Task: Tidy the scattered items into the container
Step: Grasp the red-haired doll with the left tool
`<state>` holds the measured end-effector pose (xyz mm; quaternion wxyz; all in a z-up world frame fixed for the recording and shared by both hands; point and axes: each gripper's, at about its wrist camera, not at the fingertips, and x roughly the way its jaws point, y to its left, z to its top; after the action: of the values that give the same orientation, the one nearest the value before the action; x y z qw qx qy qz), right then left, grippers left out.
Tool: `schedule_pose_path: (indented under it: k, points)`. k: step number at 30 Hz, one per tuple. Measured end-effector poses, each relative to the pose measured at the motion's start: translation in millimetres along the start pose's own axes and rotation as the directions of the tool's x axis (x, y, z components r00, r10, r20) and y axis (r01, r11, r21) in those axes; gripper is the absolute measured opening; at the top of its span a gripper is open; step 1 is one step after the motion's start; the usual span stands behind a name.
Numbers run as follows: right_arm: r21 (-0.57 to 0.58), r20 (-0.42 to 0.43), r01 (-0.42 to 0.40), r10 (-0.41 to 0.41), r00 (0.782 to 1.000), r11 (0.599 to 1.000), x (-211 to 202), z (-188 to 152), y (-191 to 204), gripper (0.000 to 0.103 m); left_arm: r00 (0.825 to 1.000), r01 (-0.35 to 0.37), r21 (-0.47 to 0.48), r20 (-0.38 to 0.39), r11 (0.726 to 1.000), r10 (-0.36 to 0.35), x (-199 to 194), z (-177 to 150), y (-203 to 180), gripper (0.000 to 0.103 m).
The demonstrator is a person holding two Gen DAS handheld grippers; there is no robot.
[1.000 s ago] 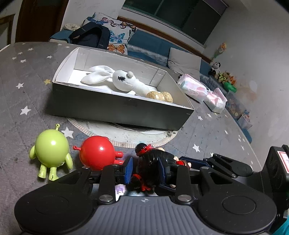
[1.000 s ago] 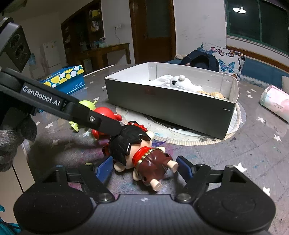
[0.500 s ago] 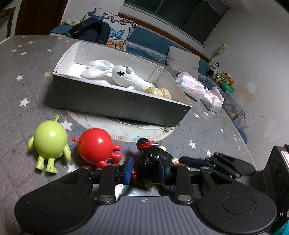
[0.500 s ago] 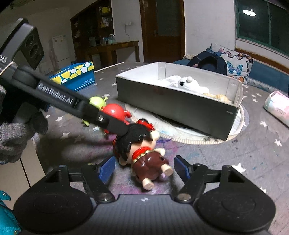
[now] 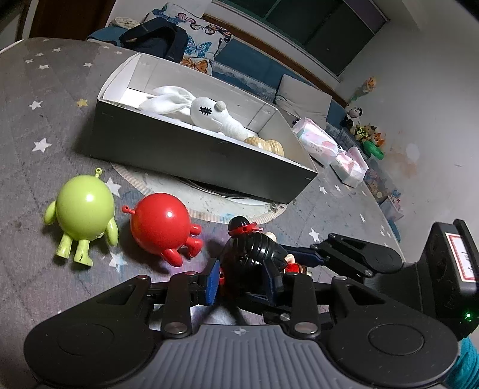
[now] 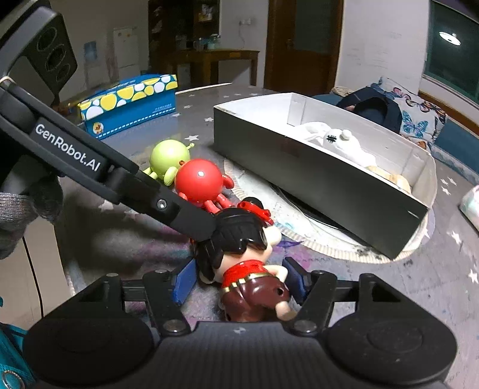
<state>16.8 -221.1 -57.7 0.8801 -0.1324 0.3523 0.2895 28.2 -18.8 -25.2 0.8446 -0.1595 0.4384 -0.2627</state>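
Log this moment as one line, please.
left claw: on doll head | right claw: closing round doll body | box: rabbit inside | green toy, red toy: on table

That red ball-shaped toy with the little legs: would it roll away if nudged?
Probably a bit: the red toy has a round, glossy body, so it looks slippery and rigid. Its stubby legs would likely stop a long roll.

White walls [image 5: 434, 98] enclose a dim room. A dark window [image 5: 314, 27] runs above a blue sofa [image 5: 245, 57] with butterfly cushions [image 5: 206, 33] and a dark backpack [image 5: 155, 39]. Small plush toys [image 5: 365, 131] line the far wall. On the other side stand a brown wooden door [image 6: 302, 42], a wooden side table [image 6: 215, 59], dark shelves and a white fridge [image 6: 125, 51]. A ceiling lamp [image 6: 449, 37] reflects in the glass
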Motion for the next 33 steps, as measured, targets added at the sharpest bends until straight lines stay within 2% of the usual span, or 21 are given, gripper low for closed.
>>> schedule_pose_path:
  k: [8,12,17,22,30,32,33]
  points:
    - [-0.007,-0.006,-0.003,0.003,1.0,1.0,4,3,1,0.063,0.999,0.037,-0.026,-0.009,0.999,-0.037,4,-2,2,0.036]
    - [-0.011,-0.008,-0.025,0.025,1.0,1.0,5,5,-2,0.066,0.999,0.033,-0.028,-0.009,0.999,-0.033,2,-4,2,0.036]
    - [-0.06,-0.016,-0.009,0.008,1.0,0.998,9,9,4,0.064,1.0,0.023,-0.042,-0.004,0.999,-0.023,-2,-7,6,0.036]
    - [-0.084,-0.028,-0.007,0.004,1.0,0.996,9,10,5,0.062,0.999,0.042,-0.063,-0.005,0.997,-0.042,-1,-7,11,0.036]
    - [-0.075,-0.025,0.003,-0.004,1.0,0.997,9,8,5,0.062,0.997,0.076,-0.095,-0.002,0.993,-0.077,3,-8,14,0.037]
    - [-0.069,-0.019,0.003,-0.005,1.0,0.998,7,7,5,0.06,0.997,0.077,-0.099,0.0,0.992,-0.077,3,-7,14,0.037]
    - [-0.06,-0.015,-0.001,0.001,1.0,0.998,6,7,5,0.056,0.997,0.076,-0.101,0.001,0.992,-0.076,3,-7,14,0.037]
